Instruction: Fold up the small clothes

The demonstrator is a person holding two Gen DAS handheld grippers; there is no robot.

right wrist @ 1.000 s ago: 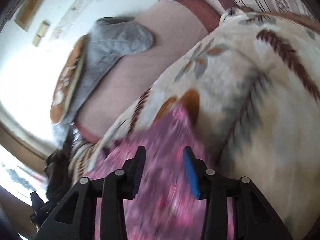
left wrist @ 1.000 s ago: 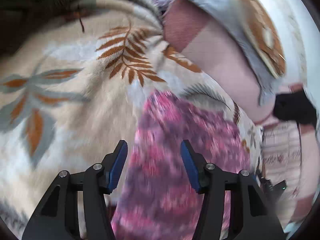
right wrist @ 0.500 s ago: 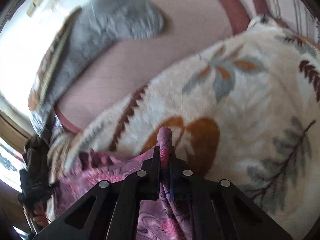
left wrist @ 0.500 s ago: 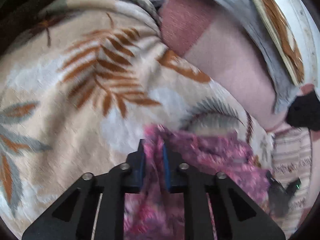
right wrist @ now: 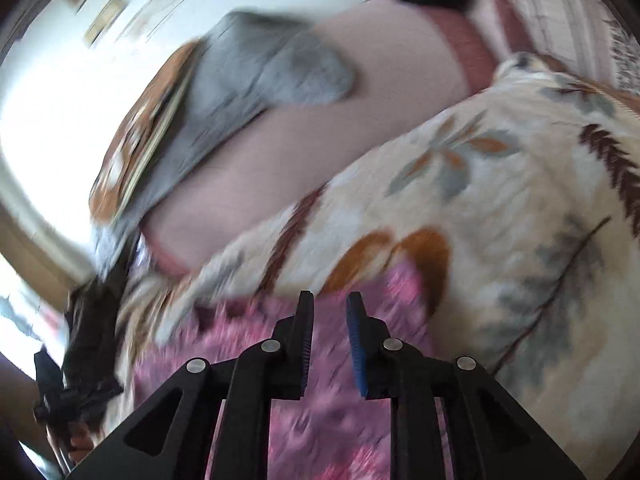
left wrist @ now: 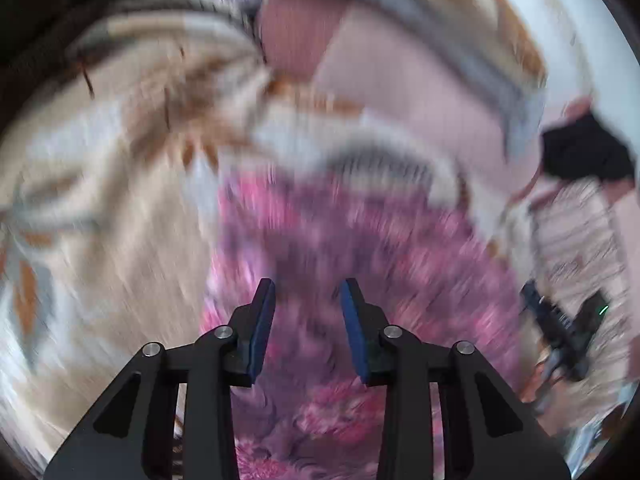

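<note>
A cream leaf-print blanket (left wrist: 120,216) covers most of the bed and serves as the folding surface, with a plain pink sheet (right wrist: 288,148) showing beyond its edge and a grey pillow (right wrist: 272,76) lying further back on that sheet. On the blanket lies the pink and purple patterned garment (left wrist: 344,248), spread flat and reaching from near the blanket's far edge back under both tools; motion blur hides its exact outline and any fold line. Half a second ago each tool was clamped on a raised pinch of this cloth; now the left tool (left wrist: 307,304) stands with its jaws spread and nothing between them, poised just above the garment, and the right tool (right wrist: 330,318) likewise shows a clear gap between its blue pads with only flat fabric seen below. Both have therefore let go and lifted a little, so the carried edge has been laid down. That suggests one fold is finished, and the next step is probably to pick new corners for a second fold, or smooth the piece.
</note>
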